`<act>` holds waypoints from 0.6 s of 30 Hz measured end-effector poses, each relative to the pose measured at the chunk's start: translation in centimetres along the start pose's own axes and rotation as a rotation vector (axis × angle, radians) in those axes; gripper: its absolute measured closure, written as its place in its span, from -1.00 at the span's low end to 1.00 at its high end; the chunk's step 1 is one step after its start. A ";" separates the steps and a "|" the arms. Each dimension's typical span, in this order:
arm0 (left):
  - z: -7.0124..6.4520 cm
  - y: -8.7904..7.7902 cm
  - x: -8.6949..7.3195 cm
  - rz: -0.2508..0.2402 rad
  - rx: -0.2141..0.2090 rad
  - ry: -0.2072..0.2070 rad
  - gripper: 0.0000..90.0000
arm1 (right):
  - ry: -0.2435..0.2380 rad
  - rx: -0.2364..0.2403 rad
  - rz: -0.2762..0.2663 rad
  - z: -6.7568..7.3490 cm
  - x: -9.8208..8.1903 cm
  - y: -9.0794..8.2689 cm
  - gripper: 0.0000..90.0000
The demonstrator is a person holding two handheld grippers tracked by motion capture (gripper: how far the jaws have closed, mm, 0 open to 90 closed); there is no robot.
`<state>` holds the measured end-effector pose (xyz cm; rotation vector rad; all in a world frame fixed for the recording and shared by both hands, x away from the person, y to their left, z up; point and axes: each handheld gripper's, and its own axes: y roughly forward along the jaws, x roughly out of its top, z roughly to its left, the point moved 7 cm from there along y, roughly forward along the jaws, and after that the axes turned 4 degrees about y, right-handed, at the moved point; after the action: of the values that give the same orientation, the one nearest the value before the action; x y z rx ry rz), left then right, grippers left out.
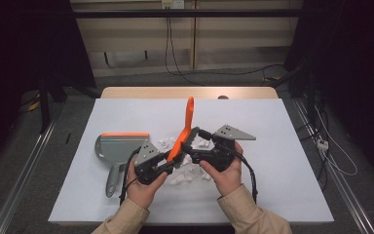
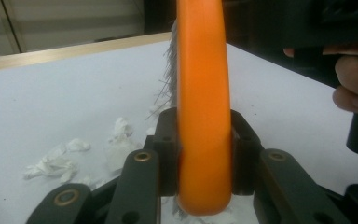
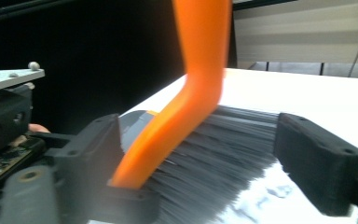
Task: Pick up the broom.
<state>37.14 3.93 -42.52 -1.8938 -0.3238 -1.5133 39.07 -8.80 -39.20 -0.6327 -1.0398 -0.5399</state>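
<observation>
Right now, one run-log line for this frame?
left gripper: shut on brush | right gripper: open, jaws astride bristles | paper scraps: on table | dustpan: left, untouched

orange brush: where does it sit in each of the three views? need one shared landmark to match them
High view: orange brush at centre, handle rising up-picture, head down between the two grippers.
Left gripper view: centre, upright, back of the head clamped by the left gripper.
Right gripper view: handle from top centre down to lower left, grey bristles spread between the open jaws of the right gripper.
Shared landmark: white table cover.
</observation>
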 end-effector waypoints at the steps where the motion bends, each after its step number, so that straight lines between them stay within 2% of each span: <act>1: 0.0 0.0 0.0 0.001 0.004 -0.003 0.56 | 0.012 -0.009 0.006 0.1 -0.2 0.1 -0.54; 4: 0.2 -0.1 0.0 -0.005 0.013 -0.008 0.56 | 0.039 -0.014 0.029 0.5 -0.7 0.5 -0.47; 5: 0.2 -0.1 0.0 -0.006 0.016 -0.007 0.56 | 0.049 -0.002 0.031 0.6 -0.8 0.6 -0.41; 9: 0.0 0.0 0.0 -0.006 0.020 0.007 0.56 | 0.104 0.019 0.038 0.8 -1.1 1.3 -0.37; 12: -0.2 0.1 -0.1 -0.009 0.022 0.004 0.55 | 0.121 0.004 0.041 0.6 -1.1 1.5 -0.33; 13: -0.3 0.2 -0.1 -0.012 0.017 0.003 0.54 | 0.151 -0.002 0.040 0.6 -1.0 1.6 -0.34; 16: -1.0 0.4 0.0 -0.017 0.004 0.000 0.50 | 0.165 -0.019 0.040 0.6 -1.1 1.8 -0.35; 18: -1.3 0.4 0.0 -0.010 0.009 0.016 0.45 | 0.171 -0.021 0.040 0.8 -1.0 1.9 -0.32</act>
<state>36.37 2.76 -42.58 -1.8745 -0.3323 -1.5306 39.43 -6.78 -40.26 -0.6132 -0.8597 -0.5609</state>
